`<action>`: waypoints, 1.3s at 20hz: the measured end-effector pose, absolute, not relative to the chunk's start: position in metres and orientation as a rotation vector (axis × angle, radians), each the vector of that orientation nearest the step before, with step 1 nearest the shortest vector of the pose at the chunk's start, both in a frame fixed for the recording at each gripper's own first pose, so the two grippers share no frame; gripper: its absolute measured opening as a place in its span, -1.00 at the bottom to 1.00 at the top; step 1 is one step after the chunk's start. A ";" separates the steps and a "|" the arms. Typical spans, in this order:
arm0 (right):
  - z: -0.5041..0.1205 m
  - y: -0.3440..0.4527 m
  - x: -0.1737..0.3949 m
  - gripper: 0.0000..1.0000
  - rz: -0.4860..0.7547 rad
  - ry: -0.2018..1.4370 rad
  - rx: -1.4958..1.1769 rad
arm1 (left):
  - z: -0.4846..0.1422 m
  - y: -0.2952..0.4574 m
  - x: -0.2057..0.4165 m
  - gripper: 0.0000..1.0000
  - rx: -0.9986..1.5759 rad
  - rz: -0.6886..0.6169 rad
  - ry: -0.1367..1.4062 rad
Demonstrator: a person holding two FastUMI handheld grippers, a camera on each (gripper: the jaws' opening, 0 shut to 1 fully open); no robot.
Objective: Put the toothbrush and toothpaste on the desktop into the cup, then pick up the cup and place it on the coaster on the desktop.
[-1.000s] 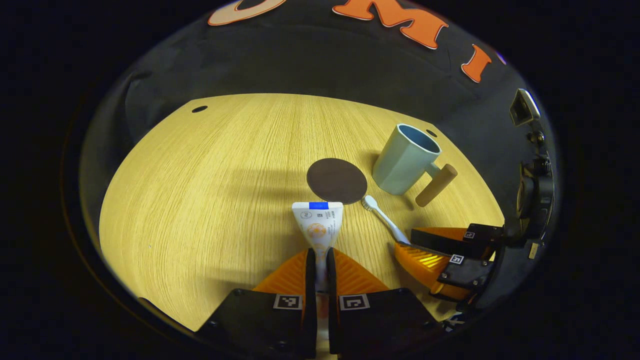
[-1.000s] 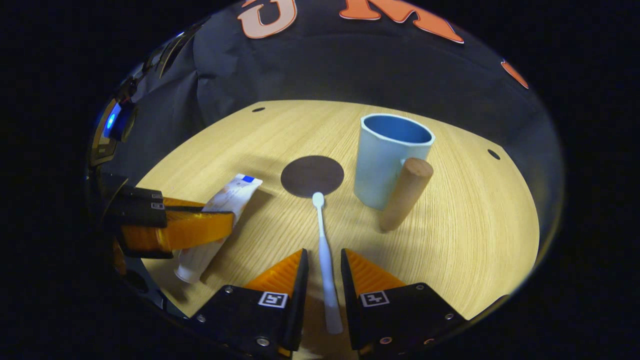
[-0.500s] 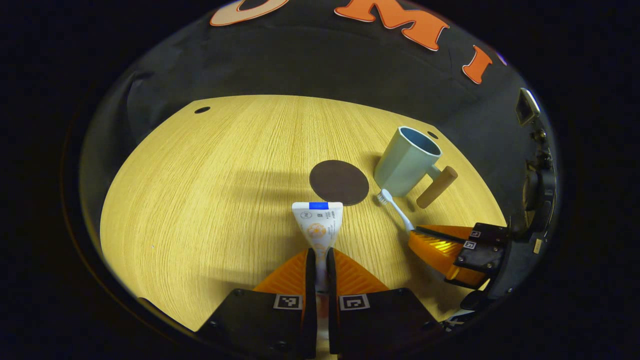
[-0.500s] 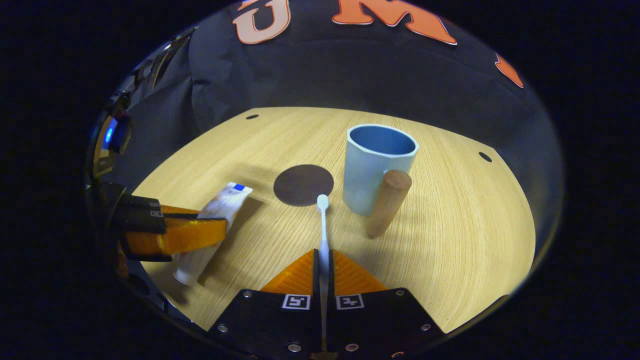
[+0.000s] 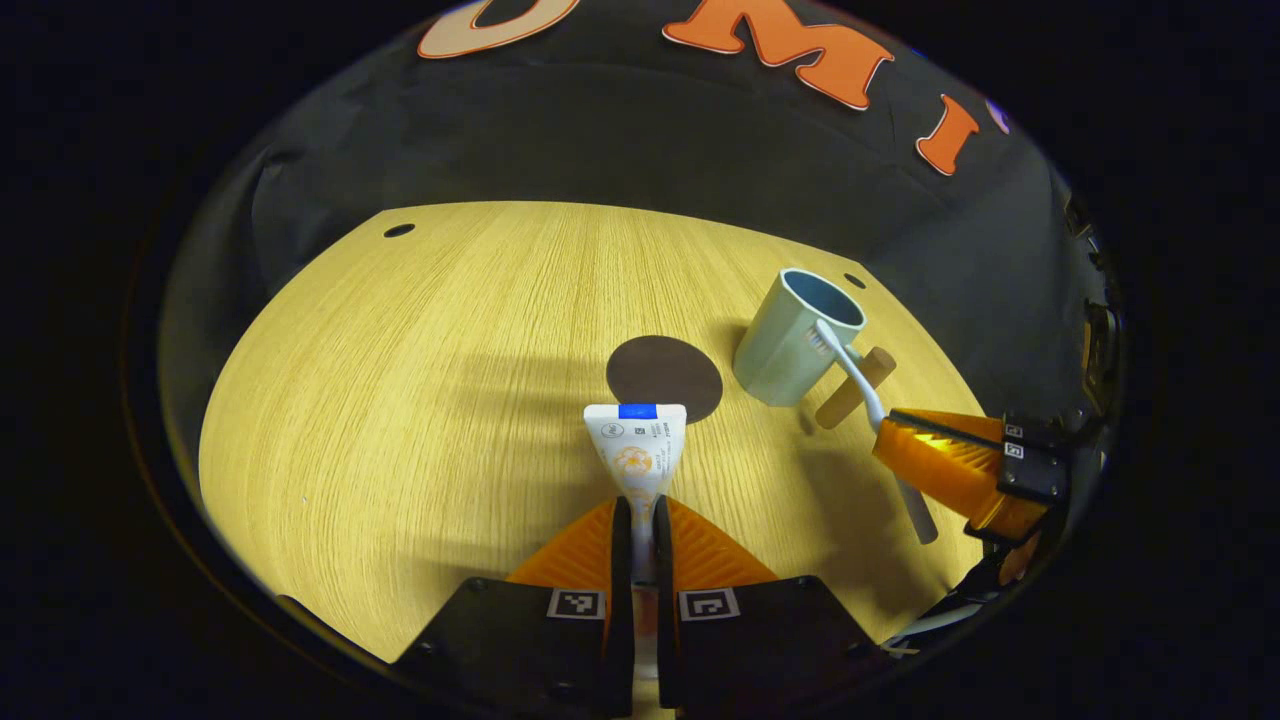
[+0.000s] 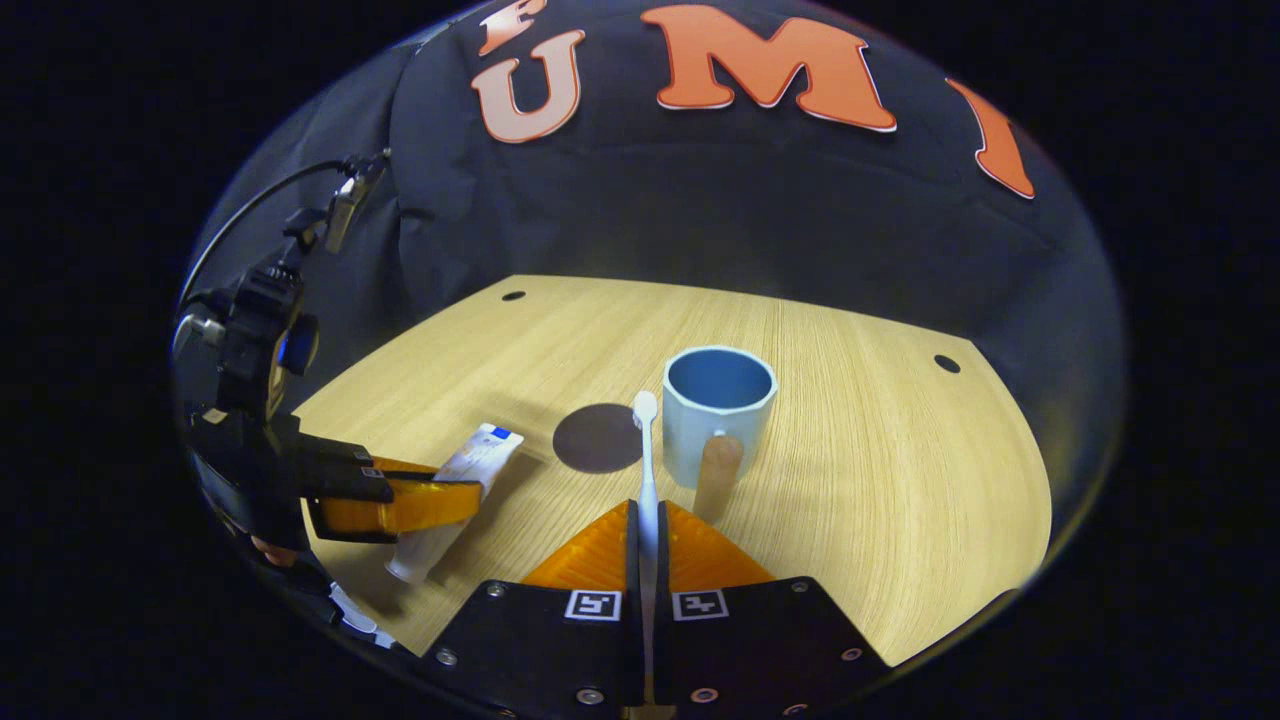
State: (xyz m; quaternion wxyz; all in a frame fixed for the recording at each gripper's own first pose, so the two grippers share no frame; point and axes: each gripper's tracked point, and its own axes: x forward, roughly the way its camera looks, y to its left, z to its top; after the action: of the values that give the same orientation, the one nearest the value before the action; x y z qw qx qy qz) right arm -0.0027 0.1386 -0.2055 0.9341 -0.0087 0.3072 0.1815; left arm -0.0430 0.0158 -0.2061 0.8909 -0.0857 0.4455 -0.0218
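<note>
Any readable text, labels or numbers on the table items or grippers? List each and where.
Too small to read: print on the white toothpaste tube.
No words, only patterns: black-and-white marker squares on the left gripper.
No text seen: pale blue cup, brown round coaster, white toothbrush.

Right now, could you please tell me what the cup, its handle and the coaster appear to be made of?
Cup: probably matte ceramic or plastic; pale blue, faceted walls, no glare.
Handle: looks like wood; a plain tan peg, unglazed.
Coaster: a thin, flat, dark brown disc with a dull surface, perhaps leather, felt or cork; the views leave it open.
</note>
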 end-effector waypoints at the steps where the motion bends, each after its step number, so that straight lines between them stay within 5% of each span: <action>1: -0.203 0.137 -0.001 -0.92 0.370 0.610 -0.014 | -0.202 0.017 -0.043 -0.74 -0.176 -0.046 0.915; 26: -0.136 0.099 0.051 -0.92 0.334 0.142 0.231 | -0.186 0.016 -0.039 -0.74 -0.200 -0.055 0.685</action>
State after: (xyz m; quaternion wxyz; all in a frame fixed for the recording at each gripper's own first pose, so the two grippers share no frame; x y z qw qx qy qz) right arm 0.0505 0.0985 -0.1357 0.9769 0.1144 0.0706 0.1659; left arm -0.0395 0.0163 -0.1858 0.9366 -0.0979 0.3353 -0.0268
